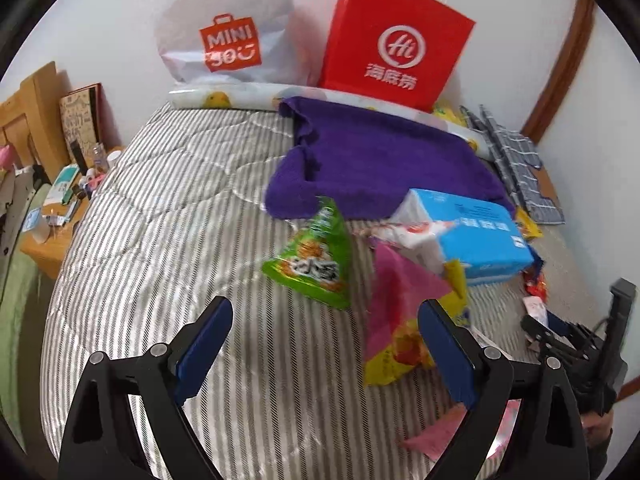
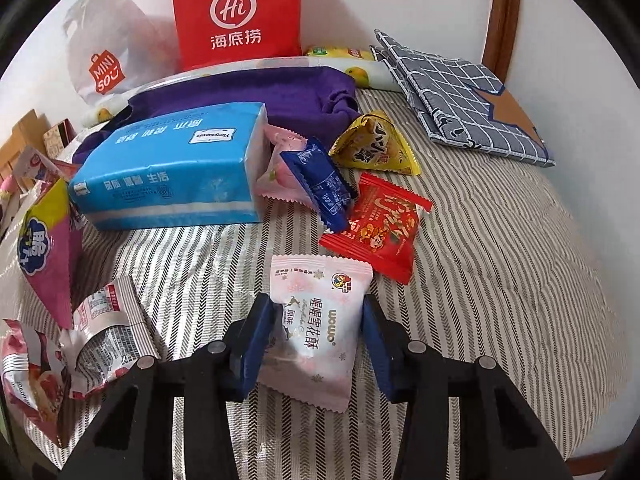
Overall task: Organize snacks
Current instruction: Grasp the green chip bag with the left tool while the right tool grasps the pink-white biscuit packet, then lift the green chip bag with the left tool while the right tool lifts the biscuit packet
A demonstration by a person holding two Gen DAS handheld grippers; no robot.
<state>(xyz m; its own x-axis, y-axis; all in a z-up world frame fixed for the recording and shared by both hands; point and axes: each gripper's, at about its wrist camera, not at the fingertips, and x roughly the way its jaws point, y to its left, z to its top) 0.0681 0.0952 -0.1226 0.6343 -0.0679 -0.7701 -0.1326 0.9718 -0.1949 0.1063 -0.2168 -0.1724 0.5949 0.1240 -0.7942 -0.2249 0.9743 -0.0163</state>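
Note:
My right gripper (image 2: 318, 336) is shut on a pale pink snowflake-crisp packet (image 2: 316, 328), its jaws pressing both sides. Beyond it lie a red packet (image 2: 380, 228), a dark blue packet (image 2: 320, 184), a pink packet (image 2: 280, 168) and a yellow triangular snack (image 2: 376, 148). My left gripper (image 1: 324, 344) is open and empty over the striped bed (image 1: 160, 220). Ahead of it stands a green triangular snack (image 1: 316, 256); a pink-and-yellow snack bag (image 1: 396, 312) lies by its right finger. The right gripper shows at the right edge of the left wrist view (image 1: 576, 344).
A blue tissue pack (image 2: 172, 168) and a purple towel (image 1: 380, 160) lie mid-bed. A red paper bag (image 1: 396, 36) and a white Miniso bag (image 1: 228, 28) lean on the wall. A folded checked cloth (image 2: 460, 92) lies at the right. A cluttered nightstand (image 1: 52, 216) is left of the bed.

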